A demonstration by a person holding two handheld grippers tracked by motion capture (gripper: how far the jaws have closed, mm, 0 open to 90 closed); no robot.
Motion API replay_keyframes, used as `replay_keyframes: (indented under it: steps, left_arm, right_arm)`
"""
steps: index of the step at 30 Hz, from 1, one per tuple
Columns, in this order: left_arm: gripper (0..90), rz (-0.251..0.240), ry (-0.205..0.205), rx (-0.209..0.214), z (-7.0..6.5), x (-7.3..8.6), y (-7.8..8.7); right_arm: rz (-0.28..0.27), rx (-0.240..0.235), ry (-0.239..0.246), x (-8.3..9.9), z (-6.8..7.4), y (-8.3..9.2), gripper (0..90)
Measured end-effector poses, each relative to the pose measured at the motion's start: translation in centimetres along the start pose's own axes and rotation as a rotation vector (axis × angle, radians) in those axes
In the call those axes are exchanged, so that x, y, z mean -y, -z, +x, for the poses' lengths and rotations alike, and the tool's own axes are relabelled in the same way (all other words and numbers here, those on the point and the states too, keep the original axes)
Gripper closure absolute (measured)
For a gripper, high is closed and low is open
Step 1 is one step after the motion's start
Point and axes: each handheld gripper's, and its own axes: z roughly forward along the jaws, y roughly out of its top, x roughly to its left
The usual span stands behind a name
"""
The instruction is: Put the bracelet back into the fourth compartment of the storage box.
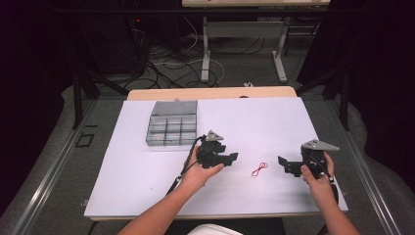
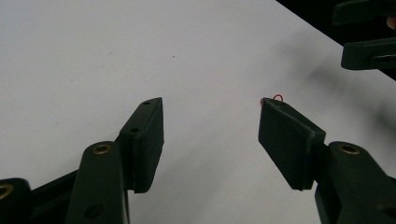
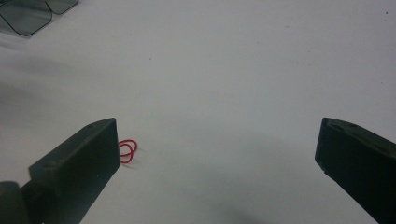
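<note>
A small red rubber band (image 1: pixel 259 168) lies on the white table top (image 1: pixel 254 122) between the two grippers. My left gripper (image 1: pixel 234 156) is to its left, held just above the surface, jaws open and empty. In the left gripper view the left gripper (image 2: pixel 211 122) is spread wide, and the red band (image 2: pixel 278 97) peeks out behind the tip of the right-hand jaw. My right gripper (image 1: pixel 281 161) is to the band's right, open and empty. In the right gripper view the right gripper (image 3: pixel 217 135) is wide apart, and the band (image 3: pixel 127 151) lies beside the left-hand jaw.
A clear grey compartment box (image 1: pixel 171 124) with its lid open stands at the back left of the table; its corner (image 3: pixel 28 16) shows in the right gripper view. The other gripper (image 2: pixel 369 37) appears at the upper right of the left gripper view. Cables and table legs (image 1: pixel 205 49) lie beyond the far edge.
</note>
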Motion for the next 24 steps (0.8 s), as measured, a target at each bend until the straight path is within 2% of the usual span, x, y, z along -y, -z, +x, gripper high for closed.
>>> replay_keyframes:
  steps: [2,5,6,7,11,14,24]
  left_arm:
    - [42.6,0.011,-0.005,0.005,-0.2,-0.2,-0.2]
    - [44.6,0.022,0.009,0.012,-0.5,-0.4,-0.5]
    - [45.3,0.040,0.002,0.019,-0.7,-0.6,-0.7]
    - [46.0,0.040,0.014,0.021,-0.9,-0.7,-0.9]
    - [47.2,0.059,0.007,0.031,-1.4,-1.1,-1.6]
    - [48.3,0.065,0.022,0.038,-1.9,-1.4,-2.1]
    - [52.7,0.100,0.018,0.059,-2.7,-1.8,-3.3]
  right_arm:
    - [-0.001,0.000,0.000,0.0,0.0,0.0,0.0]
    - [-0.002,0.000,-0.008,0.0,0.0,0.0,0.0]
    - [-0.002,-0.001,-0.004,0.0,0.0,0.0,0.0]
    - [-0.002,0.000,-0.004,0.0,0.0,0.0,0.0]
    - [-0.004,-0.004,-0.012,0.0,0.0,0.0,0.0]
    - [-0.002,-0.004,-0.012,0.0,0.0,0.0,0.0]
    - [-0.001,-0.006,-0.013,0.0,-0.1,-0.1,0.0]
